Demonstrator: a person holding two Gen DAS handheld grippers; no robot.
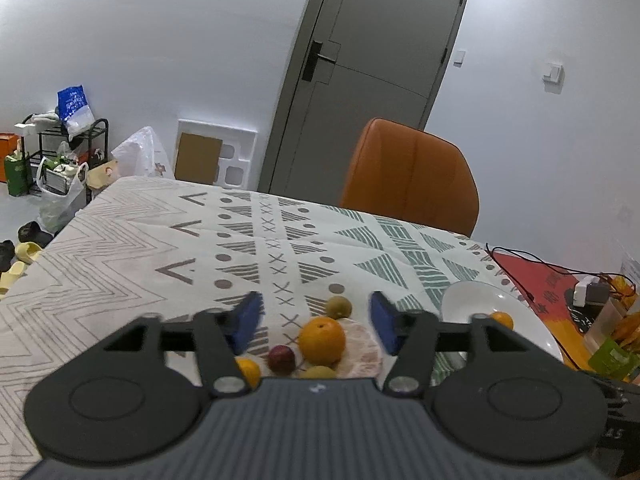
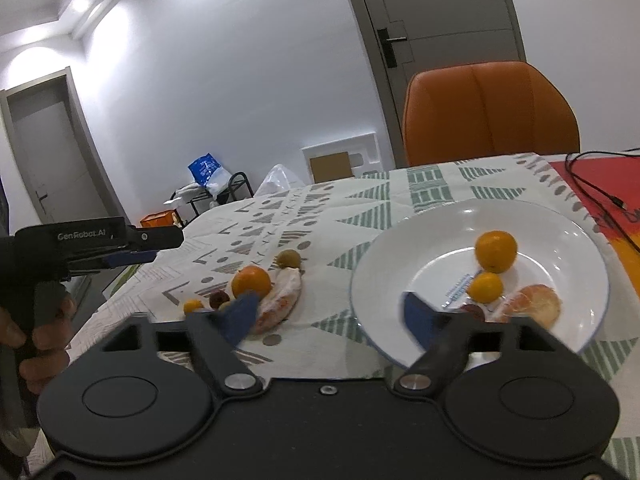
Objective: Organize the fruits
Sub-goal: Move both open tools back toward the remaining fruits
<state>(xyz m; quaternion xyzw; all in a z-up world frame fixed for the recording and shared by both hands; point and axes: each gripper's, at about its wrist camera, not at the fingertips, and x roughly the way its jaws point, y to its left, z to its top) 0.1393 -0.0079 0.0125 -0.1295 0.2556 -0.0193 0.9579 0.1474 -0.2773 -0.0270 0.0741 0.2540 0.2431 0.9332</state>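
Left tool gaping, hovering above orange; nothing gripped.

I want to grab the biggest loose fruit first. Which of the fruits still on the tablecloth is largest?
The big orange, between the greenish fruit and the dark red one; every other loose fruit around it is clearly smaller.

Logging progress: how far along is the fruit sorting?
Partway. Done: white plate holds two oranges, a peeled half and a small dark fruit. In hand: nothing; left tool and right tool are both open. Left: large orange, green fruit, dark red fruit, small orange and peeled citrus on the tablecloth.
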